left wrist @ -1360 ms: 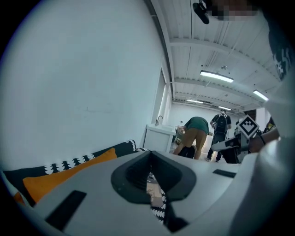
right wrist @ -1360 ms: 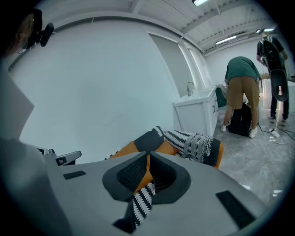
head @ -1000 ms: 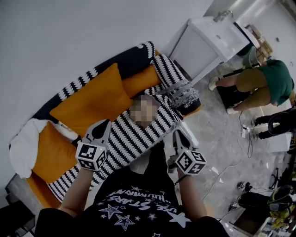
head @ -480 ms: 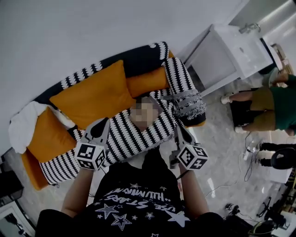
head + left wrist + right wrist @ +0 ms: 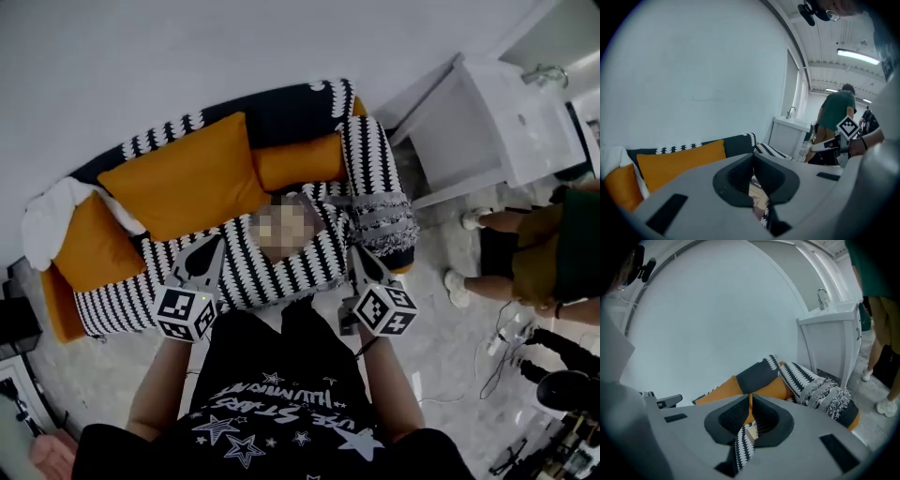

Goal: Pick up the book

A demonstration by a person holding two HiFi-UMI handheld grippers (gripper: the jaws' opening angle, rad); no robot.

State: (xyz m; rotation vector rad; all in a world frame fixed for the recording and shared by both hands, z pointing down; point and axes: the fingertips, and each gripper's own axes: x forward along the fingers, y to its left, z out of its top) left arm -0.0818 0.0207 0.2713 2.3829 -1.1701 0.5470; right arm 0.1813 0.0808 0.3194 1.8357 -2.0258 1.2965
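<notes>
Currently at approach stage only, with book [image 5: 284,225] lying untouched on sofa [image 5: 234,281] seat, at 12 o'clock ahead of both grippers. Holding nothing in left gripper [image 5: 208,247] or right gripper [image 5: 357,253], jaws of each closed together. Remaining: open jaws, grasp, lift.

- T-shirt [image 5: 272,417]: black, short sleeves, white stars and white lettering across the chest.
- Left gripper [image 5: 216,242]: pale grey shell that tapers to a dark-lined tip.
- Left cube [image 5: 185,314]: white faces with black square markers, set at the hand end.
- Right gripper [image 5: 355,251]: same grey, tapered build.
- Right cube [image 5: 385,309]: the same black-and-white markers.
- In both gripper views, the shell is smooth grey, with a dark recess round black ribbed pads [image 5: 765,416] and black rectangular slots to either side.
</notes>
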